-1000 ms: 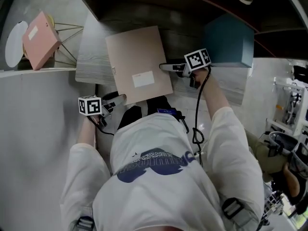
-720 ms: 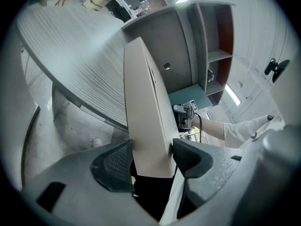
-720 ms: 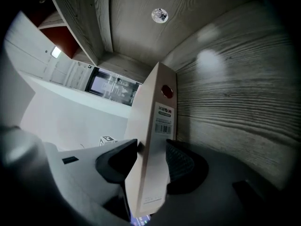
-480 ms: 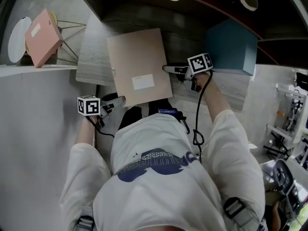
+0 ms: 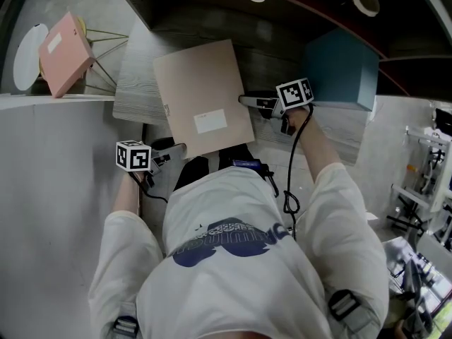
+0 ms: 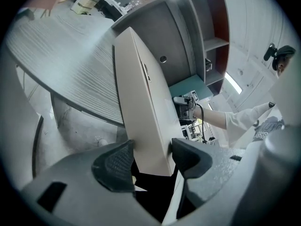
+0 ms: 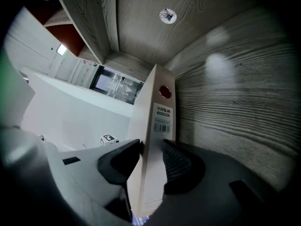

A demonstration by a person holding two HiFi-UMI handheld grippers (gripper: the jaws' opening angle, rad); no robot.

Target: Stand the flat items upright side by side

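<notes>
Jutting from the grey wooden shelf — one closed beige binder.

Teal box obstacle right of folder

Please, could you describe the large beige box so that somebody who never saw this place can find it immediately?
Look at the grey wood-grain surface in front of the person. On it is the beige box, between a pink box far to the left and a teal box on the right. It alone is beige, with a small white label on its broad face.
</notes>
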